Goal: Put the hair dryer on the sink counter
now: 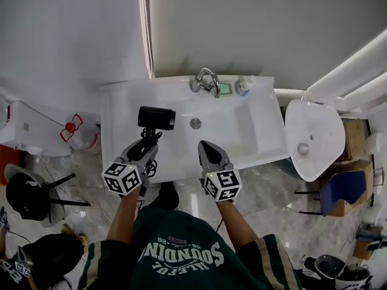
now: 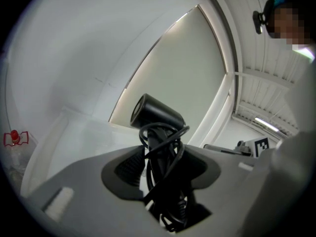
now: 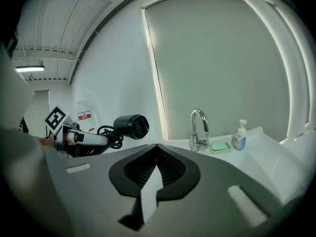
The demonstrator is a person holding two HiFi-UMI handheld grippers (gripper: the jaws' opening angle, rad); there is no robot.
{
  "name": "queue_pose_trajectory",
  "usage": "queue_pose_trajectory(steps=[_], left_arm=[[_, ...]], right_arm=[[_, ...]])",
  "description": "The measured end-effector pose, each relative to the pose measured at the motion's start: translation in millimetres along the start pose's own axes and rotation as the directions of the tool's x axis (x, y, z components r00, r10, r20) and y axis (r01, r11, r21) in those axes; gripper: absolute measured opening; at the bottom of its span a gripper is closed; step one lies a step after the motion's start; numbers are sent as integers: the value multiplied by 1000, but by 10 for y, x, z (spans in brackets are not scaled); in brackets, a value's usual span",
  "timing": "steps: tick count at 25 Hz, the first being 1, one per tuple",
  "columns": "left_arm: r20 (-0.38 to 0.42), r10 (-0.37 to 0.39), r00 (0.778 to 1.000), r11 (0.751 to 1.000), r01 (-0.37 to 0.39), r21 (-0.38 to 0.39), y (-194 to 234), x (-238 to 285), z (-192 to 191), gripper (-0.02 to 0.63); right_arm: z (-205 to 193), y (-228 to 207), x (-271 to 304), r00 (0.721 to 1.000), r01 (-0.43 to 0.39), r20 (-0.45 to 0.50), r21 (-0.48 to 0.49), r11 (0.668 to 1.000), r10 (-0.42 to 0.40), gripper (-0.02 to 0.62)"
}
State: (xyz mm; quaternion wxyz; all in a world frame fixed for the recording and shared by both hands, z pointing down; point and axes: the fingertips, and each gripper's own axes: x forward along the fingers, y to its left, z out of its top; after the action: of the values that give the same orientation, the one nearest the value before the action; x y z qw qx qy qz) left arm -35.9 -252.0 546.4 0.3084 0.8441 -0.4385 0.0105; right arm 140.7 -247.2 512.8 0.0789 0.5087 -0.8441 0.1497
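Tongs on my left [image 1: 147, 142] pinch the hair dryer [image 1: 156, 118] by its handle, with the cord [image 2: 163, 152] bunched in so it won't dangle, I think, and hold it up over the left part of the worktop [image 1: 118, 132], while my right tongs [image 1: 205, 147] are pressed together, empty.
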Motion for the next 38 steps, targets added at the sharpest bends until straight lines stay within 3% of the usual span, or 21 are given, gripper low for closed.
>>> queue_pose_trajectory(steps=[7,20,38], left_arm=[[-19,76,997,996,-77,-52,608,22,13,250],[-51,217,975,963,-222,-154,1588,69,-11,250],[-165,290,943,919,-322,-229,2699,659,-160,249]], right_arm=[[-50,126,555,996,-59,-65,-10,998,58,5],[-168,266,1226,983,-111,-148,-8,994,108,5],[-299,62,1491,973,-42,-226,-4,999,40,5]])
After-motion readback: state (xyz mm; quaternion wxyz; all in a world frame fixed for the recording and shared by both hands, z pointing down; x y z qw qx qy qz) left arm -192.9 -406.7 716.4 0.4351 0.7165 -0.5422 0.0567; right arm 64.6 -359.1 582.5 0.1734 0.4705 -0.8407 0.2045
